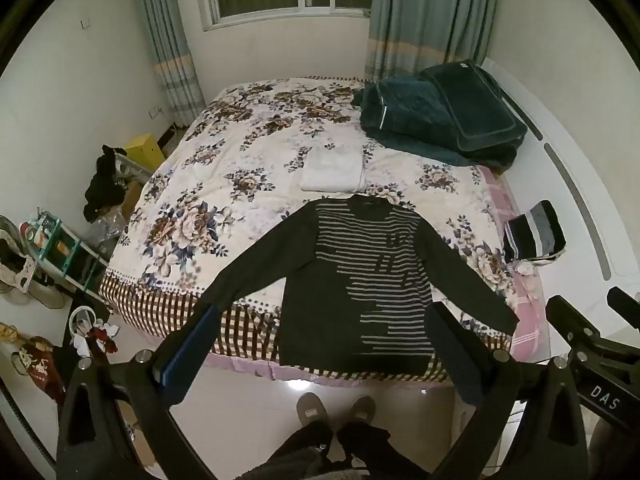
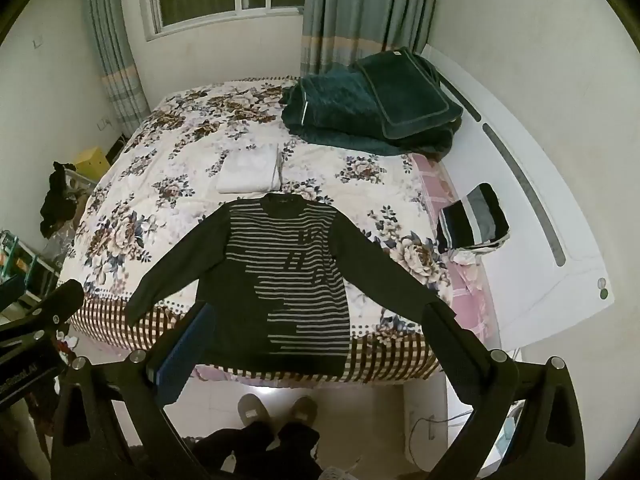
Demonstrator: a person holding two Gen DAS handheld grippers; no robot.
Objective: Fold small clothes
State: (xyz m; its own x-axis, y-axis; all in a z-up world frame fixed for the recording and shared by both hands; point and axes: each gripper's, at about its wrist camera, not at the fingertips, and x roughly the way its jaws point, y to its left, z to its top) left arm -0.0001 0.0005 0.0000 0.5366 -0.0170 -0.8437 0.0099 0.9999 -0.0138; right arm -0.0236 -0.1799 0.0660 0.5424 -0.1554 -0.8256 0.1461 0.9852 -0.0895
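While both tools hover above the near bed (image 1: 168, 216) edge, the left hand-held gripper (image 1: 320, 344) and right hand-held gripper (image 2: 316, 340) hang released, grasping nothing. Between them a striped sweater (image 1: 360, 276) lies flat, sleeves spread. Soft, light and limp, it likely folds best when pinched at cuffs or hem corners.

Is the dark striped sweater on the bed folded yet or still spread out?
Spread out. The dark long-sleeved sweater with grey stripes lies flat on the floral bedspread, both sleeves stretched outward, hem at the bed's edge.
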